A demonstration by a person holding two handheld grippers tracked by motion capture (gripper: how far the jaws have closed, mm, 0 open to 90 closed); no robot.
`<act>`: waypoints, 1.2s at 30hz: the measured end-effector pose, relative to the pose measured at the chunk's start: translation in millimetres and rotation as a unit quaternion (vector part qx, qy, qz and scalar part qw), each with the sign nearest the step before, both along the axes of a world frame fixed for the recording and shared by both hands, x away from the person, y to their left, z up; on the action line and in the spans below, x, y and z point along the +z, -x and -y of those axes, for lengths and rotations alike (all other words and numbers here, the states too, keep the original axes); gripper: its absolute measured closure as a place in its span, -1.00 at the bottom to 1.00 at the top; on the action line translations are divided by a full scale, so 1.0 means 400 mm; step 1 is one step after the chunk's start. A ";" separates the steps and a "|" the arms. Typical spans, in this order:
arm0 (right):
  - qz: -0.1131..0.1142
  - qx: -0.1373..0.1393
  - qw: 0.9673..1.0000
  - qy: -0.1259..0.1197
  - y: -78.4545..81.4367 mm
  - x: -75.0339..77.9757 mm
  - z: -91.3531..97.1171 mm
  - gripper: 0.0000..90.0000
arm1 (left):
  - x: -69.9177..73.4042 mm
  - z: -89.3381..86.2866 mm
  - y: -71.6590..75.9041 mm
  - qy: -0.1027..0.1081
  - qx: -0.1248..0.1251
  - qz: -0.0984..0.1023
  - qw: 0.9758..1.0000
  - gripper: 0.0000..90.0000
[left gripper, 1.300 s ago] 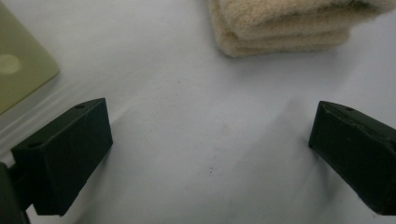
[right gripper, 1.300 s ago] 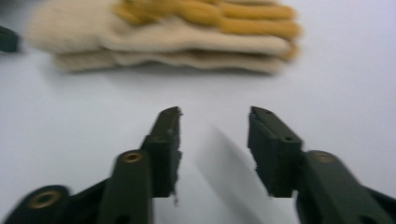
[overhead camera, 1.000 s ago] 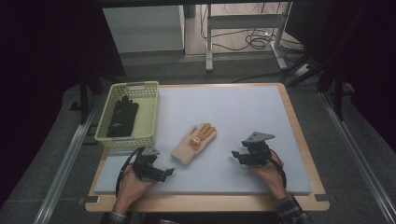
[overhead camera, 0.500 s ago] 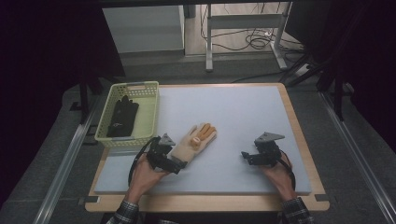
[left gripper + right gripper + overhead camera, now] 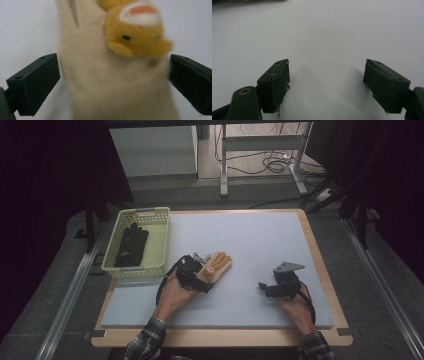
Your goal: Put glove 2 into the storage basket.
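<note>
A: What could go wrong here?
B: The left gripper point(image 5: 113, 82) could pinch only fluff on the tan glove point(image 5: 216, 266), so it slips free when lifted.
A: How wide is it?
B: Wide open, straddling the glove's cuff on the grey mat point(image 5: 260, 240), apparently not pressing. The right gripper point(image 5: 325, 86) has just been opening; nothing lies between its jaws.

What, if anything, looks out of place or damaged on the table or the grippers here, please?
One small thing: on the right gripper the pads look frayed, with loose bits hanging off the lower edge. Otherwise nothing stands out: the beige glove lies flat between the left gripper's open jaws, and the black glove lies inside the basket.
</note>
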State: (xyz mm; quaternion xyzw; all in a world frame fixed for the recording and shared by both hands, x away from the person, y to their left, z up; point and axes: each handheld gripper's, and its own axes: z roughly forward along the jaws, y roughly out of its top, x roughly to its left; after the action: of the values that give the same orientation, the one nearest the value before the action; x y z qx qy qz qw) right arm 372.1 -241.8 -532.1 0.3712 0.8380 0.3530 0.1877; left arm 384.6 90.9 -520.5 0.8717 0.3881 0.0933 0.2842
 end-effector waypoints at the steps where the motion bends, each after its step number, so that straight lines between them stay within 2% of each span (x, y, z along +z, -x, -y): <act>1: 0.000 0.000 1.000 0.000 0.000 0.000 0.000 -0.54 | -0.005 0.007 -0.005 -0.003 -0.001 -0.002 1.000 -1.00; 5: 0.001 0.000 1.000 0.001 0.001 0.000 0.000 -0.54 | -0.026 0.030 -0.026 -0.019 -0.003 -0.005 1.000 -1.00; 7: 0.002 0.000 1.000 0.001 0.001 0.000 -0.001 -0.54 | -0.027 0.028 -0.028 -0.018 -0.004 -0.006 1.000 -1.00; 9: 0.002 0.000 1.000 0.002 0.001 0.000 -0.001 -0.54 | -0.021 0.024 -0.024 -0.017 -0.003 -0.005 1.000 -0.90; 13: 0.003 0.000 1.000 0.002 0.002 0.000 -0.001 -0.54 | -0.007 0.017 -0.017 -0.017 0.007 -0.006 1.000 -0.38; 15: 0.004 0.000 1.000 0.003 0.002 0.000 -0.001 -0.54 | -0.003 0.016 -0.016 -0.017 0.013 -0.006 1.000 -0.19; 16: 0.005 -0.001 1.000 0.004 0.003 0.000 -0.002 -0.54 | -0.001 0.016 -0.015 -0.017 0.015 -0.007 1.000 0.03; 17: 0.005 -0.001 1.000 0.004 0.003 0.000 -0.002 -0.54 | 0.000 0.016 -0.014 -0.016 0.014 -0.006 1.000 0.03; 20: 0.006 -0.001 1.000 0.005 0.004 0.000 -0.002 -0.54 | 0.003 0.018 -0.011 -0.017 0.014 -0.007 1.000 0.24; 27: 0.006 -0.001 1.000 0.005 0.004 0.000 -0.003 -0.54 | 0.015 0.008 -0.014 -0.010 0.012 -0.007 1.000 0.37; 36: 0.008 -0.001 1.000 0.006 0.005 0.000 -0.003 -0.54 | 0.074 -0.021 -0.028 -0.003 0.035 0.010 0.999 0.44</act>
State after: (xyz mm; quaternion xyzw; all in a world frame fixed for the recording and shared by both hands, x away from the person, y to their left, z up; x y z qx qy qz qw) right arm 370.3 -240.6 -532.2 0.3681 0.8383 0.3508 0.1966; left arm 395.6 99.1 -490.8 0.8573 0.4155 0.1133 0.2822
